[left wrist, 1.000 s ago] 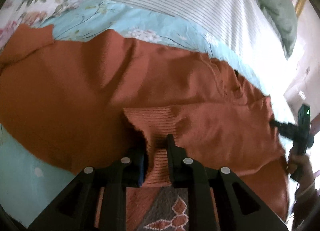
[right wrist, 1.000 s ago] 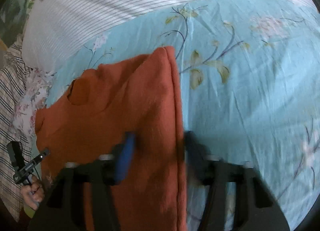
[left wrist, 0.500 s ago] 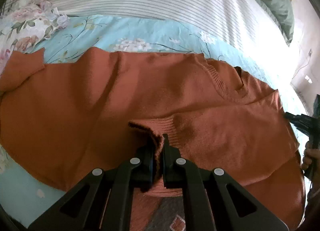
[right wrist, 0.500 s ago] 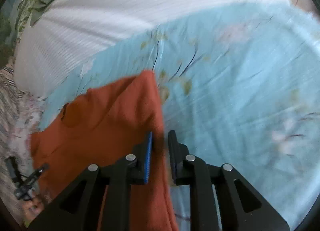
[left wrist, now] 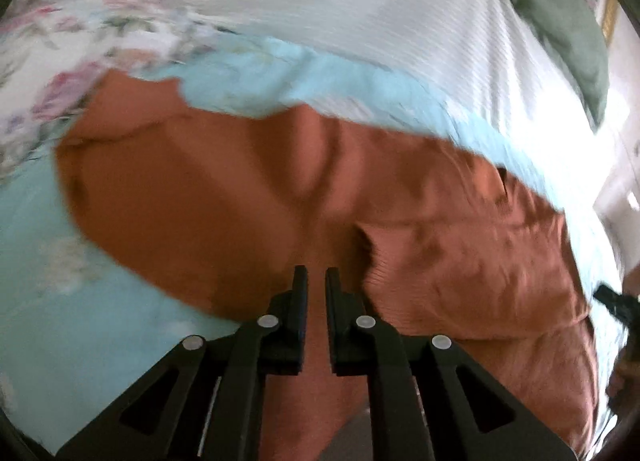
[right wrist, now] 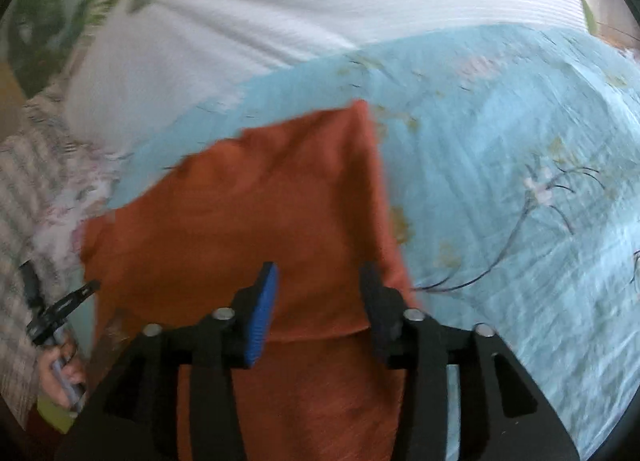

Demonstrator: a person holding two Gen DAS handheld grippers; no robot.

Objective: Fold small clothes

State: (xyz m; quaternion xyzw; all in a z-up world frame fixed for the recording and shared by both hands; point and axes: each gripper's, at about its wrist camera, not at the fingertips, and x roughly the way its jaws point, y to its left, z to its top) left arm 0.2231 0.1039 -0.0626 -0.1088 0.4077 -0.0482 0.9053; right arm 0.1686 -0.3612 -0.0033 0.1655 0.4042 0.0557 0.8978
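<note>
Two layers of knit stacked at most, by the look of it; hard to credit more than a first fold.

Nearest, in the left wrist view: left tongs (left wrist: 316,285) drawn to a narrow slit, nothing seen pinched between them, low over a rust-orange knit sweater (left wrist: 200,189). Just right of the tips, a ribbed cuff (left wrist: 384,261) lying on the sweater's body. Probably one sleeve brought in across the front. Further off and to the right, the neckline (left wrist: 502,177), near the sweater's far edge. Out at the far left corner, a flat flap (left wrist: 132,101), too blurred to name, perhaps the other sleeve and not yet folded in.

In the right wrist view: right tongs (right wrist: 318,281) spread wide, gripping nothing, poised above the sweater near its straight right-hand edge (right wrist: 376,189), readable as a folded side.

Underneath, a pale blue floral bed sheet (left wrist: 80,301), with the sweater spread across it, far wider than a finished bundle. Beyond the sheet, white striped bedding (left wrist: 360,21), then a green pillow (left wrist: 560,1) at the back.

Left to do, as a judgement: bring in the remaining side, fold hem towards neck, then square up the stack.
</note>
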